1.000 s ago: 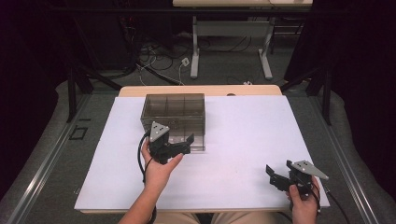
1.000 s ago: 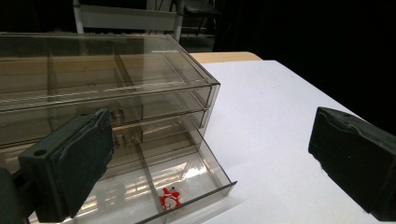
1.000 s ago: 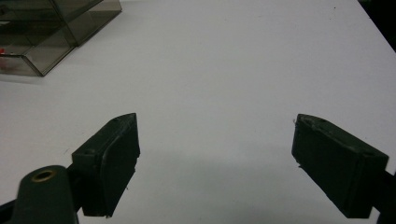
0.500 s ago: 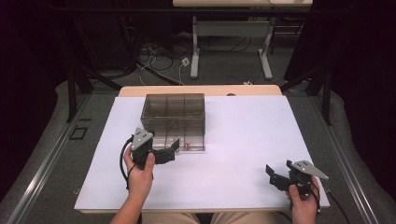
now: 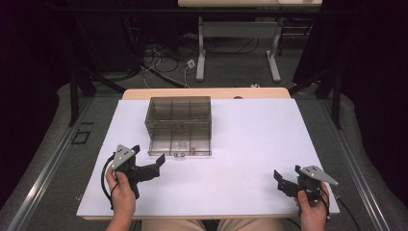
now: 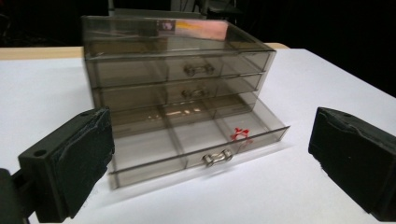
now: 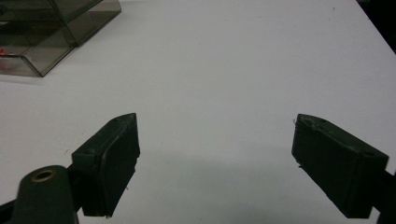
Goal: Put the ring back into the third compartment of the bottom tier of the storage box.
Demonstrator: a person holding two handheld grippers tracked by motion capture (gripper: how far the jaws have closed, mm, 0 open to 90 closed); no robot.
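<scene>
A smoky clear drawer chest (image 5: 178,115) (image 6: 173,60) stands at the table's middle back. Its bottom drawer (image 5: 179,147) (image 6: 196,140) is pulled out, with a small red item (image 5: 193,148) (image 6: 240,134) in its right compartment. My left gripper (image 5: 148,166) (image 6: 210,163) is held open at the front left, a little short of the drawer's front, nothing between its jaws. My right gripper (image 5: 281,182) (image 7: 224,163) rests open near the front right corner, aimed left over bare table. A corner of the chest (image 7: 56,32) appears at the top left of the right gripper view.
The white table top (image 5: 250,144) has a wooden strip (image 5: 207,93) along its far edge. Behind it stand desk legs (image 5: 202,53) and loose cables (image 5: 163,57) on the floor. Dark frame posts (image 5: 74,91) flank both sides of the table.
My left gripper has drawn back from the chest, moving left and toward the front edge. The bottom drawer stands pulled out. The right gripper has stayed put.
</scene>
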